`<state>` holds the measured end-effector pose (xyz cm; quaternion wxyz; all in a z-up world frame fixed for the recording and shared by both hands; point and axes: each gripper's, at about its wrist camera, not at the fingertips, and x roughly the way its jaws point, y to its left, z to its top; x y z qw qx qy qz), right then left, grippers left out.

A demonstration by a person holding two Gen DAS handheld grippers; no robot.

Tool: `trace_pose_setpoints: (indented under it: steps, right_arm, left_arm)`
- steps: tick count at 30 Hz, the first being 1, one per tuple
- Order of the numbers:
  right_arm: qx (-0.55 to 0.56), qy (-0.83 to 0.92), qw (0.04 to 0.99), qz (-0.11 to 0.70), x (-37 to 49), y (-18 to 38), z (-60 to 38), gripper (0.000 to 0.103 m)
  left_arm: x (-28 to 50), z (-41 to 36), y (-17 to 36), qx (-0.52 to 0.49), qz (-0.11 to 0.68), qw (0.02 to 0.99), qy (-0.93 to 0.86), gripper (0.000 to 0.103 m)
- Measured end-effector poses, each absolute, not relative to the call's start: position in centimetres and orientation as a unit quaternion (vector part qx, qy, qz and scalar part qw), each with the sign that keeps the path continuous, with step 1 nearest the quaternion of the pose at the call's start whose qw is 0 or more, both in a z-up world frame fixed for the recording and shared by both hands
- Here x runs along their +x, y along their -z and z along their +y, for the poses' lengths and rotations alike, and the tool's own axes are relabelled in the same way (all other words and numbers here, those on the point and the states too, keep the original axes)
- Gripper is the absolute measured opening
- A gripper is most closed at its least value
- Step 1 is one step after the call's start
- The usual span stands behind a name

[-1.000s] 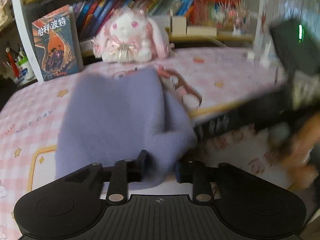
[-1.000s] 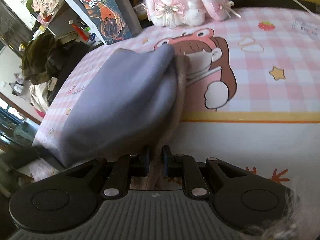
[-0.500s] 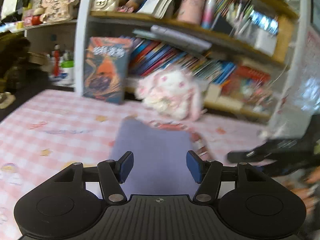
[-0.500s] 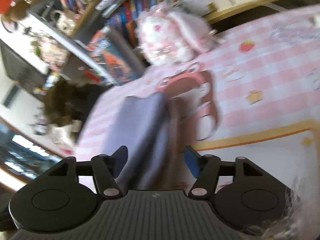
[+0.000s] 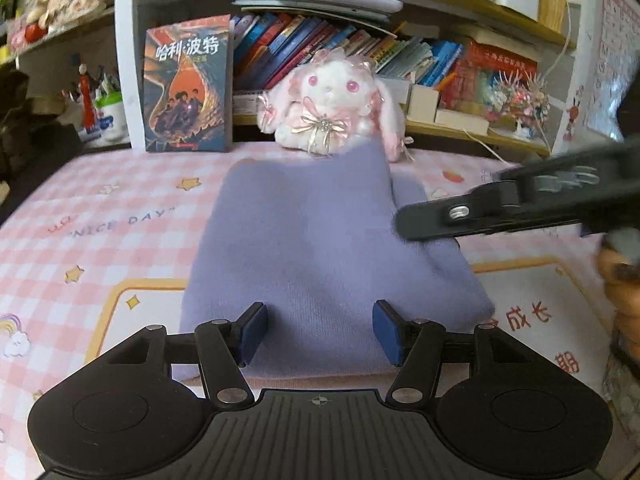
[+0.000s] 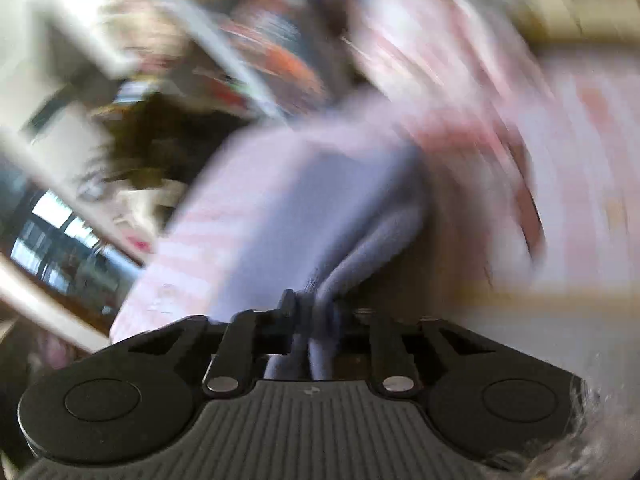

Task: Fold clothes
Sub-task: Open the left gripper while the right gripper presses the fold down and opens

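A lavender knit garment (image 5: 320, 248) lies folded on the pink checked mat (image 5: 100, 220). My left gripper (image 5: 320, 330) is open, its blue pads (image 5: 252, 332) just above the garment's near edge, holding nothing. My right gripper shows in the left wrist view (image 5: 520, 208) as a dark body at the garment's right edge. In the blurred right wrist view my right gripper (image 6: 316, 312) is shut on a bunched fold of the lavender garment (image 6: 320, 208).
A white and pink plush rabbit (image 5: 332, 108) sits just behind the garment. A standing book (image 5: 188, 84) and a shelf of books (image 5: 360, 48) line the back. The person's hand (image 5: 620, 280) is at the right.
My left gripper let go of the garment, opened and pulled back over its near edge. My right gripper opened, then shut again on the garment's right side, and is moving fast.
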<state>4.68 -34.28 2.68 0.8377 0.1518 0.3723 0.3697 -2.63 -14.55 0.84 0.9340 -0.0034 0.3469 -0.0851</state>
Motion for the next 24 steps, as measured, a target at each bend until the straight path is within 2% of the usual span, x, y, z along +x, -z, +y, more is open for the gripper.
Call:
trace_pose_setpoints:
  steps: [2,5,10,11,12,14,16,18,19,21,22,23,24]
  right_arm:
    - [0.139,-0.352,0.844,0.38,4.4,-2.3,-34.5,0.008]
    - [0.137,-0.266,0.838,0.456,5.9,1.6,-35.0,0.006]
    - [0.177,-0.254,0.829,0.466,6.1,1.7,-36.0,0.008]
    - [0.177,-0.253,0.829,0.467,6.1,1.5,-36.0,0.012]
    - [0.182,-0.253,0.829,0.464,6.2,1.2,-36.2,0.026]
    - [0.211,-0.253,0.829,0.452,6.6,0.5,-36.8,0.041]
    - [0.244,-0.253,0.823,0.445,7.2,0.1,-37.1,0.042]
    - [0.282,-0.254,0.81,0.447,7.5,0.2,-37.1,0.059]
    - [0.289,-0.252,0.805,0.452,7.7,0.4,-36.8,0.061]
    - [0.278,-0.247,0.803,0.465,7.9,0.8,-35.8,0.058]
    - [0.255,-0.244,0.811,0.467,7.8,0.7,-35.0,0.051]
    - [0.229,-0.248,0.819,0.464,7.6,0.3,-34.5,0.027]
    - [0.204,-0.255,0.826,0.459,7.3,-0.1,-34.0,0.015]
  left_arm:
    - [-2.3,-14.7,-0.2,0.005,0.36,0.929,0.088,0.059]
    - [-2.3,-15.0,0.0,0.017,0.362,0.927,0.096,0.06]
    - [-2.5,-14.1,-0.8,-0.005,0.356,0.929,0.103,0.061]
    - [-2.7,-13.9,-1.1,-0.008,0.35,0.931,0.101,0.061]
    - [-2.8,-13.7,-1.4,-0.011,0.345,0.933,0.099,0.061]
    - [-2.7,-13.5,-1.6,-0.013,0.339,0.936,0.095,0.061]
    - [-2.5,-13.3,-1.4,-0.011,0.342,0.935,0.092,0.061]
    - [-2.3,-13.5,-0.8,-0.002,0.353,0.931,0.091,0.061]
    - [-2.3,-13.6,-0.5,0.004,0.354,0.931,0.092,0.061]
    - [-2.3,-13.9,-0.2,0.013,0.356,0.93,0.093,0.061]
    - [-2.2,-13.9,-0.2,0.014,0.359,0.929,0.093,0.062]
    - [-2.1,-14.0,-0.2,0.016,0.361,0.928,0.093,0.062]
    - [-2.0,-13.9,-0.2,0.016,0.362,0.927,0.094,0.062]
